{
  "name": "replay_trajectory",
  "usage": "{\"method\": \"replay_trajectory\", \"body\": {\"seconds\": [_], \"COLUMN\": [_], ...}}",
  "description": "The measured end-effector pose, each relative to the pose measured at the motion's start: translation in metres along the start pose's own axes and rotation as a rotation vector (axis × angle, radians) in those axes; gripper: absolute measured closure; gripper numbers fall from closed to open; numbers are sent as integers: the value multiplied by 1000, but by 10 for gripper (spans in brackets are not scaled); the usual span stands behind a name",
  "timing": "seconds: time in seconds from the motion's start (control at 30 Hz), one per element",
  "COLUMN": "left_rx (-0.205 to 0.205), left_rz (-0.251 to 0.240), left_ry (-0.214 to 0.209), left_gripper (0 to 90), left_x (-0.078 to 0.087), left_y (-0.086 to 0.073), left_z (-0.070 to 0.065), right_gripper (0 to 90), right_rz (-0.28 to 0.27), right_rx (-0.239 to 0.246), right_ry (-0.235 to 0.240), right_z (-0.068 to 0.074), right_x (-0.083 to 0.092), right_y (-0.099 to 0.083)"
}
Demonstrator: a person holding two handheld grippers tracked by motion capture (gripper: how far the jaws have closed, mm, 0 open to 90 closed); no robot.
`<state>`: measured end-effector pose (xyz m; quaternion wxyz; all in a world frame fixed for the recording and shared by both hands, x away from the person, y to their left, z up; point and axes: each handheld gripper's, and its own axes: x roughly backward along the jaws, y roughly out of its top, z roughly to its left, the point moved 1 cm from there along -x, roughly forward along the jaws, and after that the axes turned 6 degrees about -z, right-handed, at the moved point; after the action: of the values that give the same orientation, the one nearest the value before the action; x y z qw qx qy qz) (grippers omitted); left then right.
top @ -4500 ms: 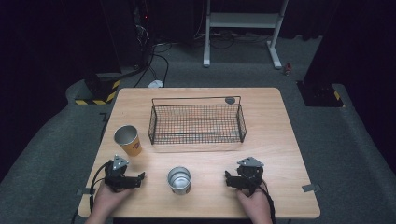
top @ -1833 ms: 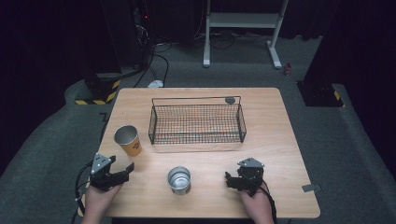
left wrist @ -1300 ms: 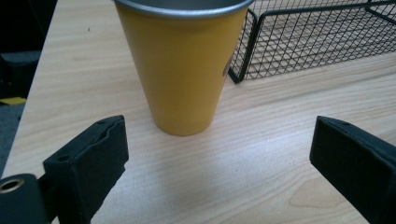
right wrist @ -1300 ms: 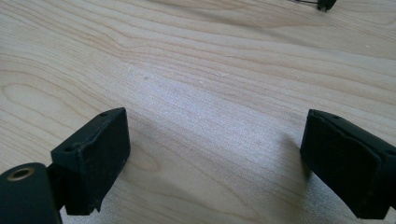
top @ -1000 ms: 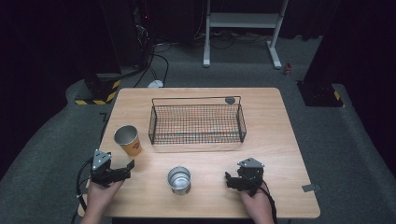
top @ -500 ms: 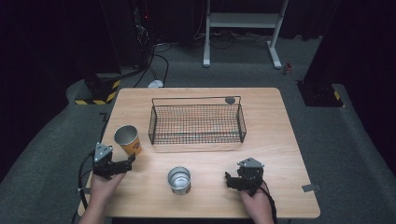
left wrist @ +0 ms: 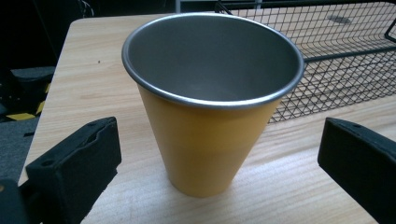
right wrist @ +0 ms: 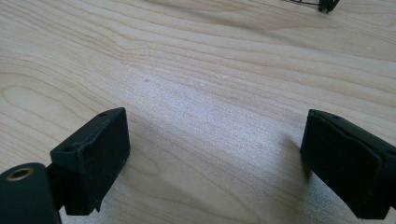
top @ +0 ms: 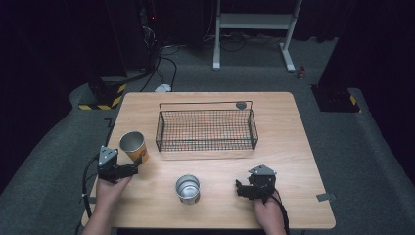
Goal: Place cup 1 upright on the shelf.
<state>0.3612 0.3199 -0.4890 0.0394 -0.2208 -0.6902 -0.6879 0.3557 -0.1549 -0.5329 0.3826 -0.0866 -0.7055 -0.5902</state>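
While the yellow cup [left wrist: 212,107] stands upright on the bench [top: 293,147] near its left edge, the left gripper [top: 128,169] sits just in front of it with its jaws spread wide, one to each side of the cup and neither touching it. Seen from the left gripper view, the cup has a steel-grey inside and rim and a plain yellow outer wall, and it narrows toward its base on the wood. Just beyond the cup lies the wire basket [top: 205,128], a black mesh tray that sits near the middle of the bench, its near left corner close to the cup but apart from it. A small steel cup [top: 188,188] stands upright toward the front of the bench, between the two hands and well apart from the yellow one. The right gripper [top: 243,188] rests low over the bench at the front right, held by the person's right hand [top: 266,213]; its jaws are spread apart with bare wood between them, as the right gripper view shows. The person's left hand [top: 108,191] holds the left gripper from behind, a cable trailing off it toward the bench edge
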Motion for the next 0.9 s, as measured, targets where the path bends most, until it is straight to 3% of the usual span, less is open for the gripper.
{"method": "replay_trajectory", "body": {"seconds": [0.17,0.33,0.9], "left_rx": [27,14,33], "left_rz": [-15,-12,-19], "left_ry": [-11,-19,-31], "left_gripper": [0,0,5], "left_x": [-4,-8,-29], "left_y": [1,2,4], "left_z": [7,6,8], "right_gripper": [80,80,80], "right_rz": [1,1,1], "right_rx": [-13,-12,-12], "right_ry": [-8,-8,-8], "right_z": [1,1,1], "right_x": [0,0,0], "right_y": [0,0,0]}}
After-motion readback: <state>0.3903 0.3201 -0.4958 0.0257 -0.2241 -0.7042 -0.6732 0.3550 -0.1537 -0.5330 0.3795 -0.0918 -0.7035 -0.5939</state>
